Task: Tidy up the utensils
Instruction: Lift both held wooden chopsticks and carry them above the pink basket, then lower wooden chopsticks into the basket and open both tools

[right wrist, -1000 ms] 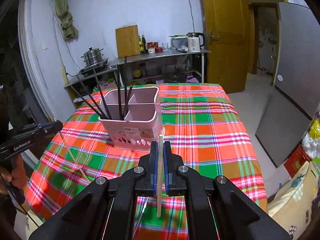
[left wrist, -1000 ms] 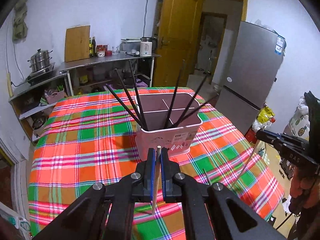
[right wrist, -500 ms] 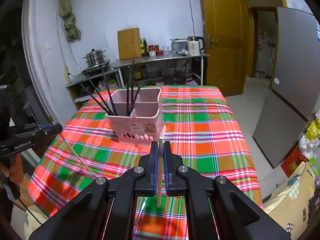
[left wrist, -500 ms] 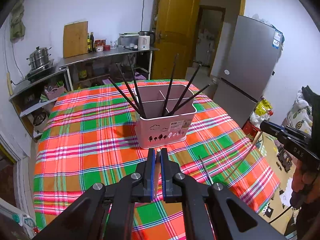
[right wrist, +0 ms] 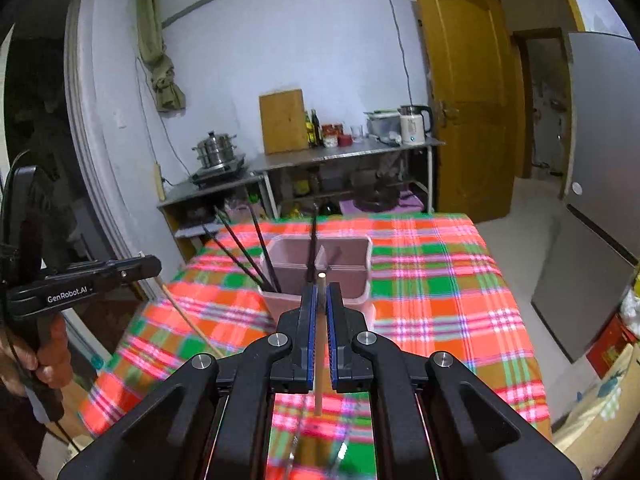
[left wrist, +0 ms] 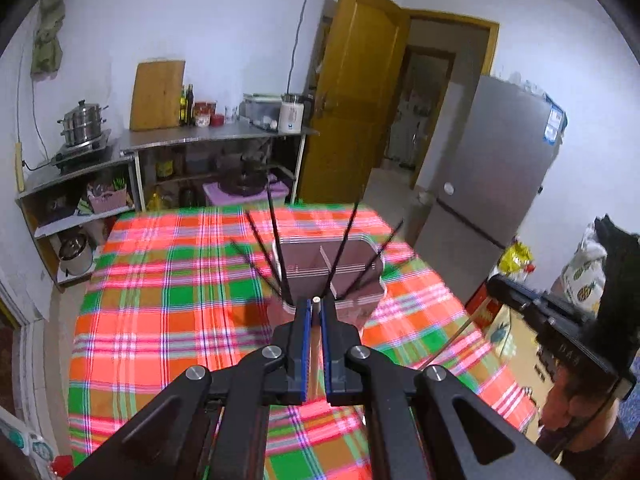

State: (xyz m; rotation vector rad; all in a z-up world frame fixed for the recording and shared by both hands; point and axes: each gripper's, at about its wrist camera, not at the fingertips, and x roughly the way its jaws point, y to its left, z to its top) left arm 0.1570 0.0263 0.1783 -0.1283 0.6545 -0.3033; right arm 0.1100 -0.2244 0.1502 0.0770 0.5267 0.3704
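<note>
A pink divided utensil holder (left wrist: 344, 268) (right wrist: 344, 268) stands on the plaid tablecloth, with several black chopsticks (left wrist: 276, 240) (right wrist: 240, 248) leaning out of it. My left gripper (left wrist: 316, 308) is shut on a pale wooden chopstick (left wrist: 316, 320), held above the table just in front of the holder. My right gripper (right wrist: 320, 296) is shut on another wooden chopstick (right wrist: 319, 344), upright, in front of the holder. The left gripper also shows in the right wrist view (right wrist: 148, 270), its chopstick (right wrist: 188, 316) slanting down. The right gripper also shows in the left wrist view (left wrist: 496, 284).
The plaid table (left wrist: 160, 300) (right wrist: 440, 280) fills the middle. Behind stand a steel shelf counter (left wrist: 208, 136), a steamer pot (left wrist: 82, 122), a kettle (right wrist: 412, 128), a yellow door (left wrist: 352, 100) and a grey fridge (left wrist: 496, 168). Thin utensils lie on the cloth near the front edge (right wrist: 296, 444).
Both grippers have risen and tilted, each still holding its wooden chopstick. The holder now sits close behind both sets of fingertips. The view is blurred by motion.
</note>
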